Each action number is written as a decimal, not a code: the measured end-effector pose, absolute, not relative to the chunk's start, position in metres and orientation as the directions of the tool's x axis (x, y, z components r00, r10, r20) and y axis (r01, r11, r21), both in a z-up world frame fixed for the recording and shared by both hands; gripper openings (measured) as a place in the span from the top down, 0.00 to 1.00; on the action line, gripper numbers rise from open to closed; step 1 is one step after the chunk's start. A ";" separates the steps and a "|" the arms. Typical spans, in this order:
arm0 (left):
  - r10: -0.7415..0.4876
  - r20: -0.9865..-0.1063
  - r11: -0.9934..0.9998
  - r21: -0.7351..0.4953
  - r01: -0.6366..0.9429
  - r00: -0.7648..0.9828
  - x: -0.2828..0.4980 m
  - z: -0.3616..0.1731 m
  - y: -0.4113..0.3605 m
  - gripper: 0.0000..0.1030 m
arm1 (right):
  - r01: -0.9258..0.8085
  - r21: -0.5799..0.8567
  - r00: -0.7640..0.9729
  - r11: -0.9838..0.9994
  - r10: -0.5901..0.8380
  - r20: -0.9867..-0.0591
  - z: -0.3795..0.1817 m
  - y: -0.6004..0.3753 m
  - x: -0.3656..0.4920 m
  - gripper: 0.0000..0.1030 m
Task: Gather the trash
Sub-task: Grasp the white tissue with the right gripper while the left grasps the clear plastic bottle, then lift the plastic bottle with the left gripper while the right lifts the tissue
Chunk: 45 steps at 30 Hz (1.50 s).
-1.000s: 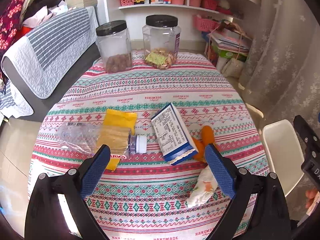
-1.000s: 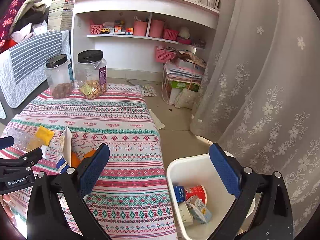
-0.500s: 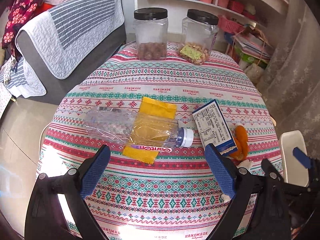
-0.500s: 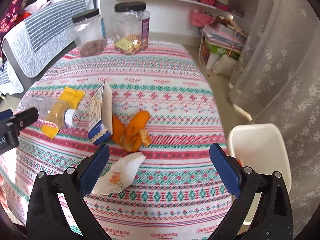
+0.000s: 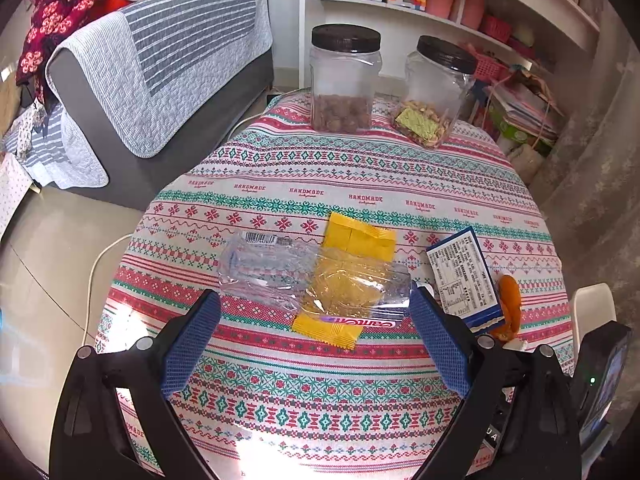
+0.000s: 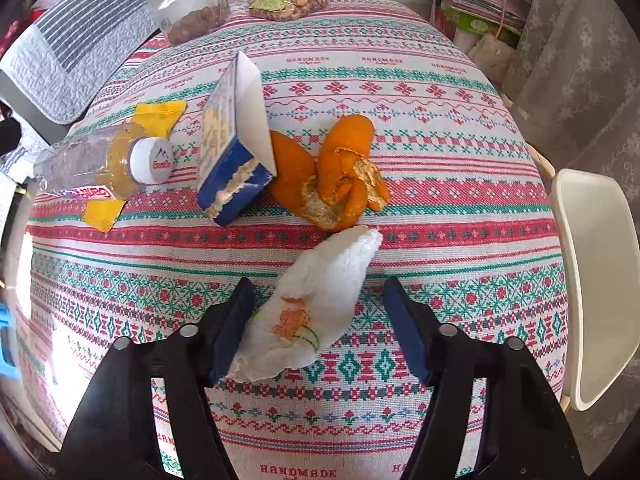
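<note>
Trash lies on the patterned tablecloth (image 6: 440,128). A crumpled white napkin (image 6: 324,280) with an orange flower print sits between the jaws of my right gripper (image 6: 320,286). The jaws are closing; the left pad touches the napkin and the right pad stands clear of it. Beyond the napkin are orange peel (image 6: 340,176) and a blue and white carton (image 6: 236,136). My left gripper (image 5: 314,300) hangs open above a crushed clear bottle (image 5: 272,272) and a yellow wrapper (image 5: 360,236).
A white bin (image 6: 592,280) stands off the table's right edge. Two black-lidded jars (image 5: 344,80) (image 5: 436,88) stand at the table's far side. A sofa under a striped quilt (image 5: 160,80) is at the left, shelves and a curtain behind.
My right gripper swung from above the bin to over the table, dropped onto the napkin, and its jaws narrowed. My left gripper slid left, from the carton to above the bottle and wrapper.
</note>
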<state>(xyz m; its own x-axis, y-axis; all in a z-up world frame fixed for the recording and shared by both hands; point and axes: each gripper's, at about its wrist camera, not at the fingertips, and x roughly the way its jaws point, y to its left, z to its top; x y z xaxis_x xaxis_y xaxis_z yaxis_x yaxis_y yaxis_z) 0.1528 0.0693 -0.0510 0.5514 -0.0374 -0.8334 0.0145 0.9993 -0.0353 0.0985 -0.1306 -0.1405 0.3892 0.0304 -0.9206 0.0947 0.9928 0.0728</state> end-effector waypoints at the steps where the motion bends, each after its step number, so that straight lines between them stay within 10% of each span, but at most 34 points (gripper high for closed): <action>1: -0.047 -0.840 0.999 -0.049 0.010 0.540 0.156 -0.053 0.071 0.10 | 0.090 0.069 0.391 0.994 0.028 -0.920 -0.140 -0.129 0.098 0.56; 20: -0.099 -0.917 0.834 -0.289 -0.471 0.387 0.213 -0.123 0.101 0.10 | 0.070 0.172 0.422 0.983 0.127 -0.898 -0.116 -0.149 0.097 0.56; 28: -0.104 -0.888 0.931 -0.246 -0.270 0.448 0.218 -0.120 0.073 0.49 | 0.044 0.174 0.458 0.984 0.135 -0.879 -0.101 -0.148 0.094 0.56; 45: -0.079 -0.694 0.991 0.019 0.129 0.716 0.138 -0.024 0.000 0.50 | 0.051 0.156 0.687 0.987 0.078 -0.723 -0.031 -0.177 0.079 0.56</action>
